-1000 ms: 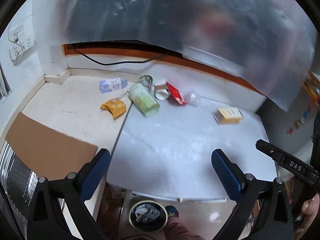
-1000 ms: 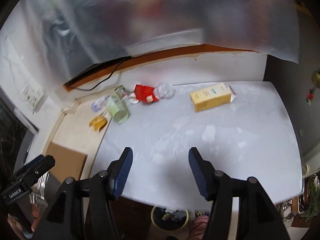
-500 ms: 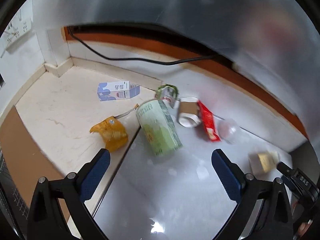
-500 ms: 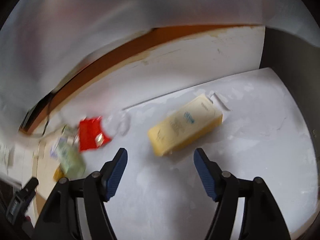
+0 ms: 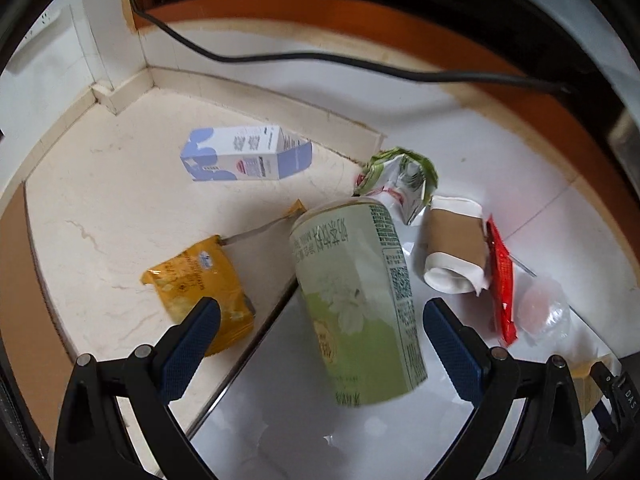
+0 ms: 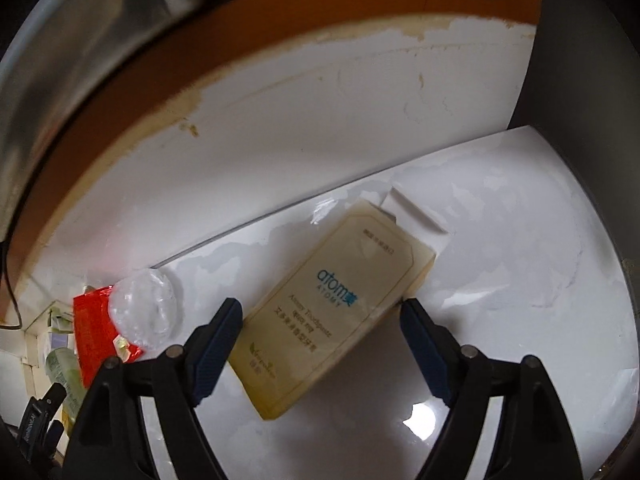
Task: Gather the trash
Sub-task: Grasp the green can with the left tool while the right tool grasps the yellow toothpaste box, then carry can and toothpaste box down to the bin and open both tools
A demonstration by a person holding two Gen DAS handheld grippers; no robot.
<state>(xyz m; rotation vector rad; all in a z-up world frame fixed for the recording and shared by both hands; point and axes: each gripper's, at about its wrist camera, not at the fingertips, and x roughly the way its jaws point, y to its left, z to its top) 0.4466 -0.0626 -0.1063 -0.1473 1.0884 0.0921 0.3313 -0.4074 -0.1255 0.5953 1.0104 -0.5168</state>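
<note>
Both tools spread: left tool [image 5: 316, 316] straddles green cup [image 5: 356, 300] lying on surface [image 5: 540, 184], w/o touching; right tool [image 6: 320, 320] jaws opening around yellow box [image 6: 332, 308], no contact.

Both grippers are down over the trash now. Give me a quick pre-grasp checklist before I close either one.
1. Left gripper open: ok.
2. Green cup lying between the left fingers, pads not touching it: ok.
3. Yellow wrapper clear of the left finger: not ok, they overlap in view.
4. Right gripper jaws opening, nothing gripped: ok.
5. Toothpaste box squared between the right fingers: not ok, it lies diagonally.
6. Clear plastic ball outside the right jaws: ok.
</note>
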